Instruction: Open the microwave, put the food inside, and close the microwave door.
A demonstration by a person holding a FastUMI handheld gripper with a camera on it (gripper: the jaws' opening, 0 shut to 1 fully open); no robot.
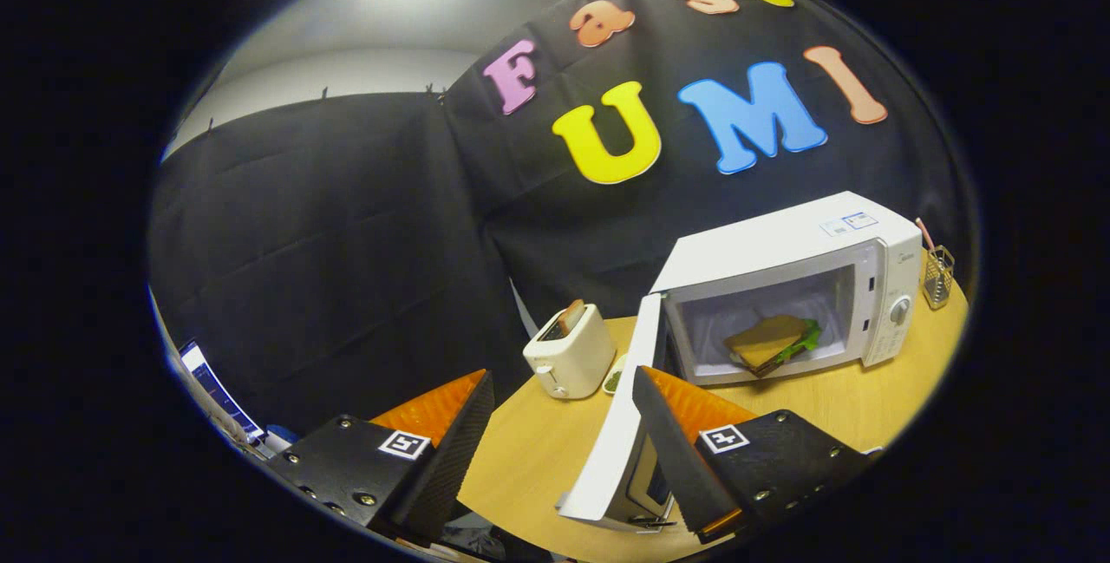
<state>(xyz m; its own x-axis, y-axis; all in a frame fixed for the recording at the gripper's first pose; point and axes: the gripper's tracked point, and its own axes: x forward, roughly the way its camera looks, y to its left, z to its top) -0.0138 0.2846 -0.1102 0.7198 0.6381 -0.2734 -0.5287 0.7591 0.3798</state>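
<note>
A white microwave [806,259] stands on the round wooden table [538,450], beyond my fingers. Its door [617,424] is swung wide open toward me, its edge lying just ahead of the right finger and between the two fingers. Inside the cavity lies the food, a sandwich [767,343] with brown bread and green lettuce. My gripper [562,382] is open, with a wide gap between the fingers and nothing pressed by them. The right finger [672,441] is close beside the door's outer face; whether it touches is unclear.
A white toaster [570,352] with a slice in it stands left of the microwave, a small dish [614,379] beside it. A wire holder [937,275] with a pink stick sits right of the microwave. A screen [212,389] shows low beyond the left finger.
</note>
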